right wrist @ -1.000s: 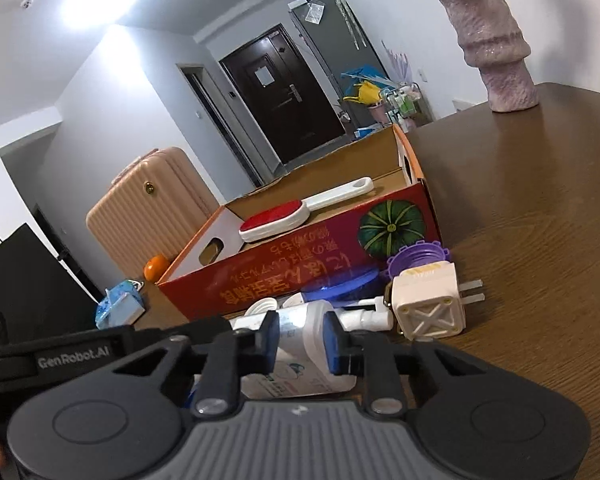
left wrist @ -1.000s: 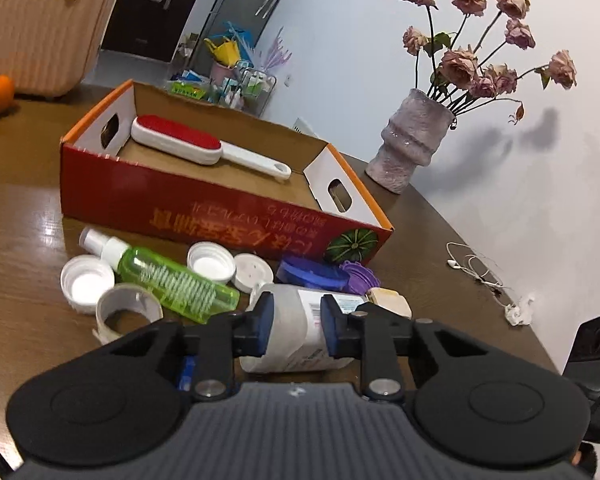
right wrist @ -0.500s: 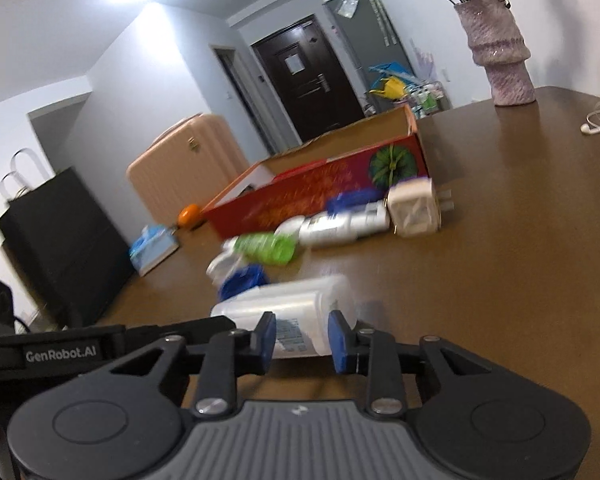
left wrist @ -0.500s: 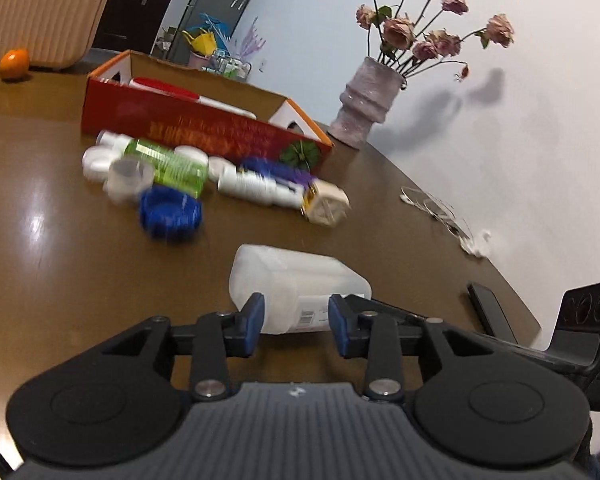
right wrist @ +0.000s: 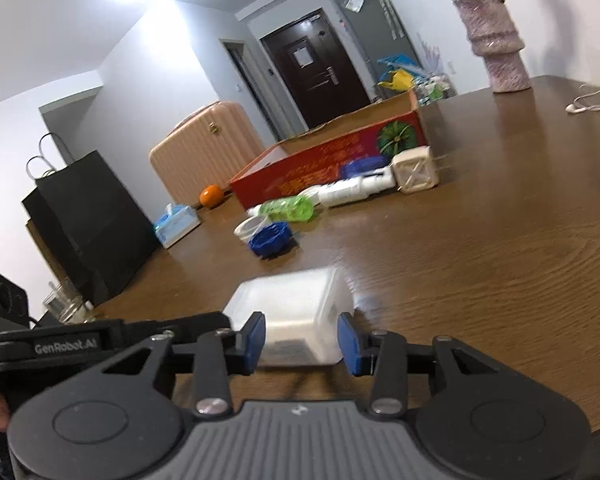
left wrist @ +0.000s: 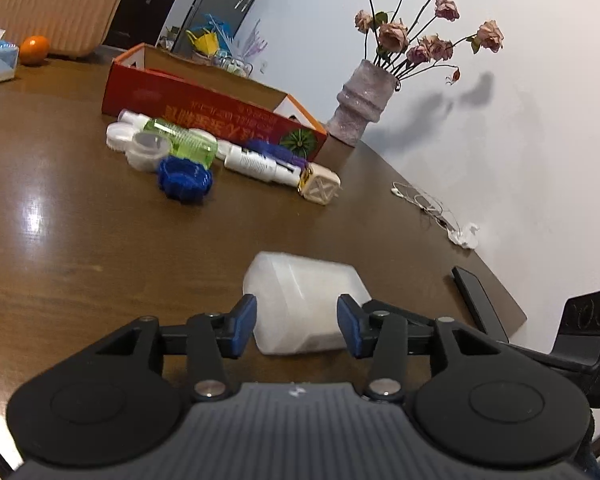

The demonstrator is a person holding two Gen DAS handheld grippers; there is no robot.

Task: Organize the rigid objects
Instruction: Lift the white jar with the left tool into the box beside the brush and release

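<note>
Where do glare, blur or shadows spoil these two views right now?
Left wrist view: ceiling light glares off the wooden table; the white plastic bottle is softly blurred; the flowers cast a dark shadow on the wall. Right wrist view: the ceiling light blows out the top; the bottle smears and the blue lid is soft. Fisheye bends both views' edges.

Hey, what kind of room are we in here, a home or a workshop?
Most likely a lived-in apartment: a wooden dining table with a vase of dried roses, a pink suitcase by the dark entry door, and a fridge.
</note>
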